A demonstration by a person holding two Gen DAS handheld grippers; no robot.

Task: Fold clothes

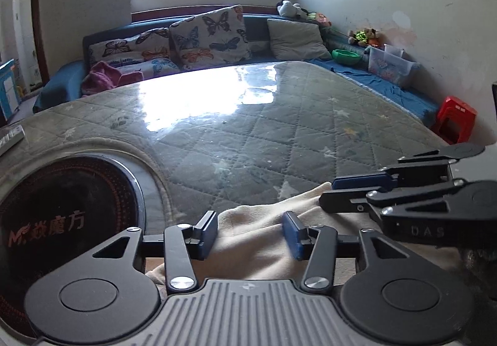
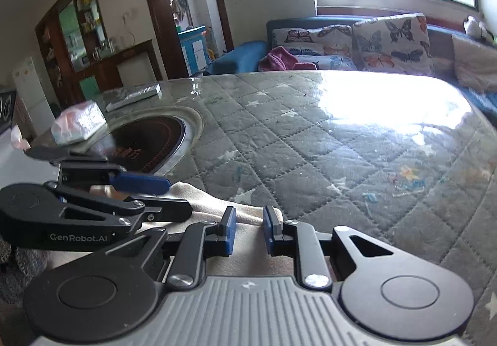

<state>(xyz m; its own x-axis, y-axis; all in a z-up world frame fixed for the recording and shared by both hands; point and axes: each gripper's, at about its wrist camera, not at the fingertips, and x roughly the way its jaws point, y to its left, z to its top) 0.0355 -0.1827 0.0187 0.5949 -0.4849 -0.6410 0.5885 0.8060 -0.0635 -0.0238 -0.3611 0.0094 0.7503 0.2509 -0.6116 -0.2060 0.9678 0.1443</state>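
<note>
Nearest to both cameras is the cream cloth (image 1: 264,240), lying bunched at the near edge of the desk (image 1: 236,140), under the two tools. The desk is wide, with a quilted grey cover under a shiny clear sheet, and its far part lies bare; I judge this gives room to spread or fold the garment. A round dark cooker plate (image 1: 68,221) sits in the desk beside the cloth.

The left tool (image 1: 251,234) has its fingers well apart, over the cloth; whether they touch it I cannot tell. The right tool (image 2: 248,231) has a narrower gap, cloth showing between the pads, not clamped. Both tools are close together, so I think they work on one edge of the cloth.
</note>
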